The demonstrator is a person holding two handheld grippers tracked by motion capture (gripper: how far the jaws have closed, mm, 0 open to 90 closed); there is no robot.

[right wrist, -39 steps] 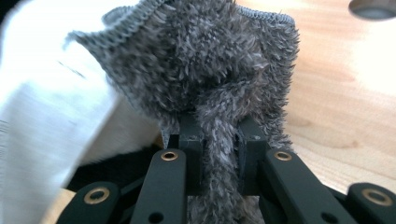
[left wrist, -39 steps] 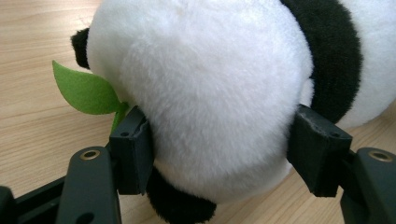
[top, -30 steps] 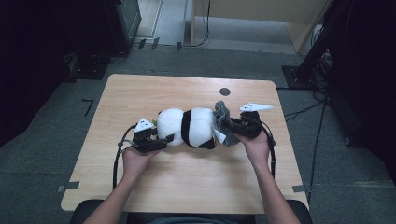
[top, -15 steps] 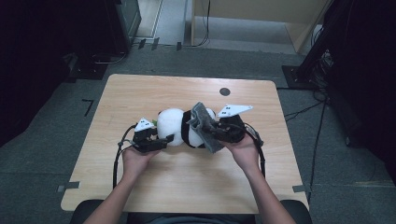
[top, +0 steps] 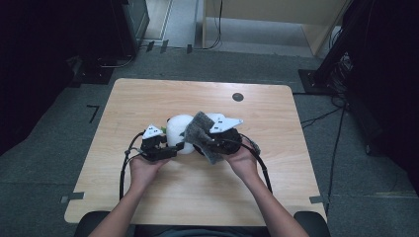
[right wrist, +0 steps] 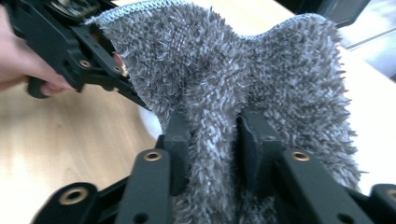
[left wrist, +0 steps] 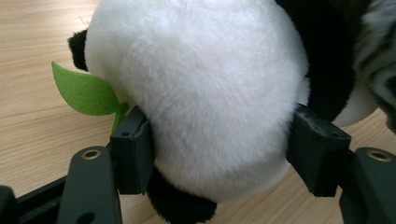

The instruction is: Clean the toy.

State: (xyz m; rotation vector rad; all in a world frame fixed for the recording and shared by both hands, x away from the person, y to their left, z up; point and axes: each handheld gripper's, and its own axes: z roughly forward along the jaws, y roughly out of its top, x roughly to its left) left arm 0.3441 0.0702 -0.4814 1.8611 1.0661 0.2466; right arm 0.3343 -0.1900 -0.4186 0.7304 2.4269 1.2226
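Pale wood desk under a dim room, dark floor all around it. Nearest to me, my two forearms come in from the bottom edge of the high view and meet at the middle of the desk.

My left gripper has its jaws clamped on the round white end of a stuffed panda, one pad pressed into the plush on each side, as the left gripper view shows. A green felt leaf sticks out beside the panda, next to one jaw. The panda lies on its side on the desk, black limbs tucked underneath.

My right gripper pinches a shaggy grey cloth; its jaws have just been easing apart a little, yet the cloth sits squeezed between the pads. The cloth is draped against the panda's far end, touching it.

Farther off, a small dark round disc lies near the desk's back edge.
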